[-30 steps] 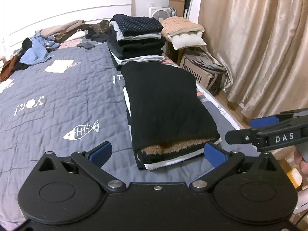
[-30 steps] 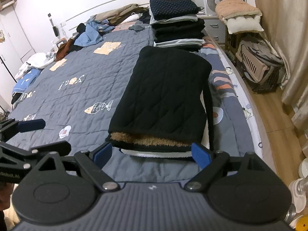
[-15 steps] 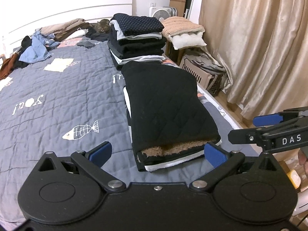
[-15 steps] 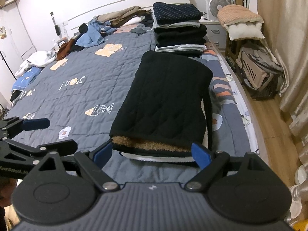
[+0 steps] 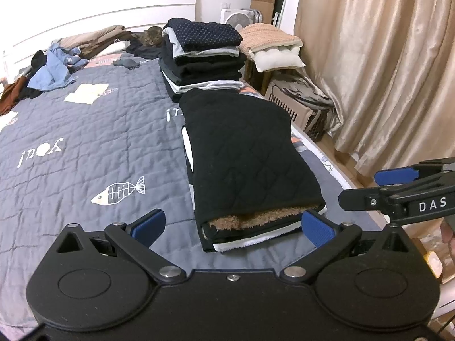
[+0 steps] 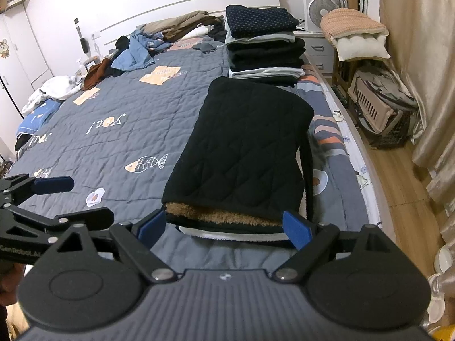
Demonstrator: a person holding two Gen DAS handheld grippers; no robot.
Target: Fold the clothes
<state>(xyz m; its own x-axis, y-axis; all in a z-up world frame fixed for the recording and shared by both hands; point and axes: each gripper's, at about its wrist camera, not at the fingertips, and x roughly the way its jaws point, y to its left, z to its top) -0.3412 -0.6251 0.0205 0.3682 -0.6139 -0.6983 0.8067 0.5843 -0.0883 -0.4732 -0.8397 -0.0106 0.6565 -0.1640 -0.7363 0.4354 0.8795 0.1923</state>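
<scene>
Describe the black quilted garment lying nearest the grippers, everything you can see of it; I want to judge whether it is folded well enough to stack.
The black quilted garment lies folded flat into a long rectangle on the grey quilt, near the bed's right edge. Its outer fabric is diamond-stitched; brown fleece lining shows at the near open end, with a white layer under it. Its far end reaches the stack of folded clothes. Both grippers, left and right, are open and hold nothing.

Two hand-held grippers [image 5: 233, 227] [image 6: 224, 227], one folded stack [image 5: 202, 54], one cat [image 5: 150, 35].

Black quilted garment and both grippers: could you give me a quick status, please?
Left gripper and right gripper open, empty. Black quilted fleece-lined garment folded flat on grey bedspread. Nothing in the way.
</scene>
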